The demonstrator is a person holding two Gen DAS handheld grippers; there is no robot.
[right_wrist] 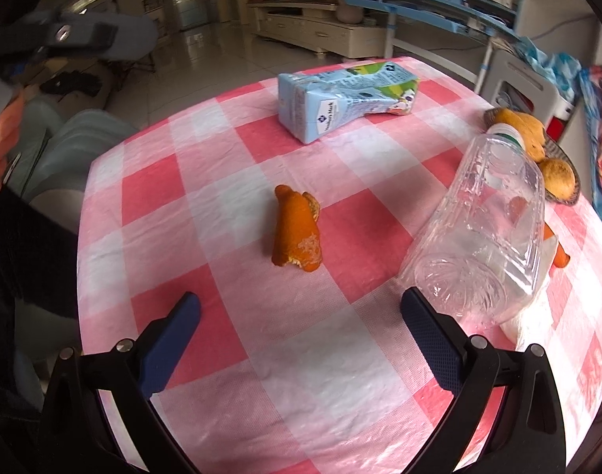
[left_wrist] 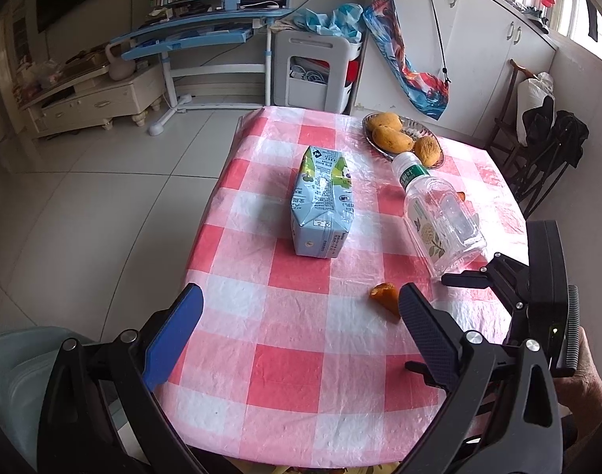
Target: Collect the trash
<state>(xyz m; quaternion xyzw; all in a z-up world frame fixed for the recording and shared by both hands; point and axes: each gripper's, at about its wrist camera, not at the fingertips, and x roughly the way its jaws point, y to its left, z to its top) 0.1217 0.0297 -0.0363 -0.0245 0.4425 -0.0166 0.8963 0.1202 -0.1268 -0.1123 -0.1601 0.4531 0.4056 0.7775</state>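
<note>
On the pink checked tablecloth (left_wrist: pixel 293 359) lie a light blue drink carton (left_wrist: pixel 322 201) on its side, a clear empty plastic bottle (left_wrist: pixel 439 213) on its side, and an orange peel (left_wrist: pixel 385 296). In the right wrist view the peel (right_wrist: pixel 297 233) lies ahead of my right gripper (right_wrist: pixel 301 312), the bottle (right_wrist: pixel 486 229) by its right finger, the carton (right_wrist: pixel 340 98) farther back. A second orange scrap (right_wrist: pixel 557 252) shows behind the bottle. My left gripper (left_wrist: pixel 301 308) is open and empty above the near table edge. My right gripper is open and empty too, and its body shows in the left wrist view (left_wrist: pixel 538 272).
A dish of mangoes (left_wrist: pixel 403 138) stands at the table's far right corner. A grey-green bin (left_wrist: pixel 20 387) stands on the floor left of the table. A dark chair (left_wrist: pixel 538 146) is at the right, a blue desk (left_wrist: pixel 206 35) and white cabinet beyond.
</note>
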